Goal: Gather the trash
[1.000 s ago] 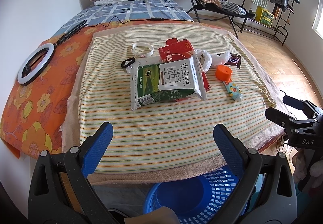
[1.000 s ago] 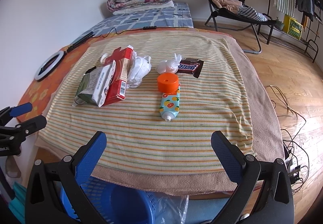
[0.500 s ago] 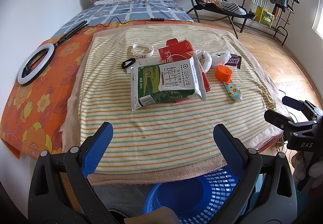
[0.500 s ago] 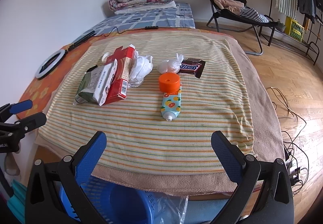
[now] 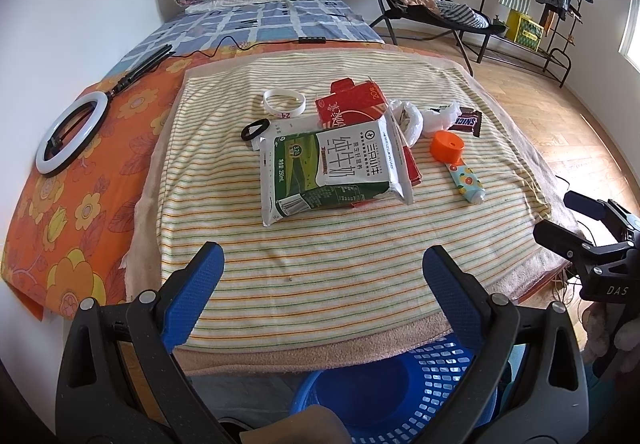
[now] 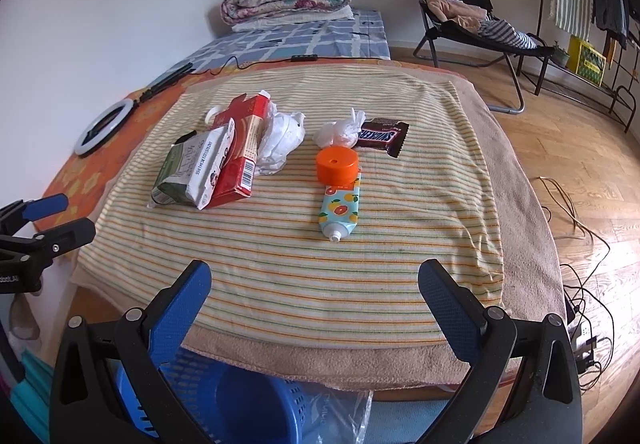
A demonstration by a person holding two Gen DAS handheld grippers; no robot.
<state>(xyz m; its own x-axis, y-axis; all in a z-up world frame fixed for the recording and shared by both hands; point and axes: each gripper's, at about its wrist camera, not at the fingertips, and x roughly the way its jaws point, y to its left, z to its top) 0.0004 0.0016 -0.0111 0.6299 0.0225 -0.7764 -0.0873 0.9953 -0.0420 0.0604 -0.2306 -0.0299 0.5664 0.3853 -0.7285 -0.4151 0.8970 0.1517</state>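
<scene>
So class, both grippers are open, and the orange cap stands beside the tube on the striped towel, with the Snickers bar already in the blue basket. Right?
Not quite. The right wrist view shows the Snickers bar still on the striped towel, behind the orange cap and tube, not in the blue basket.

Frames: black plastic clamps showing silver screws
Fingers: wearing textured blue pads
Marking: white "DAS" lettering showing

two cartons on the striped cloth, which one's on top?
The green-and-white milk carton. It lies partly over the red carton, which sticks out behind and beside it.
</scene>
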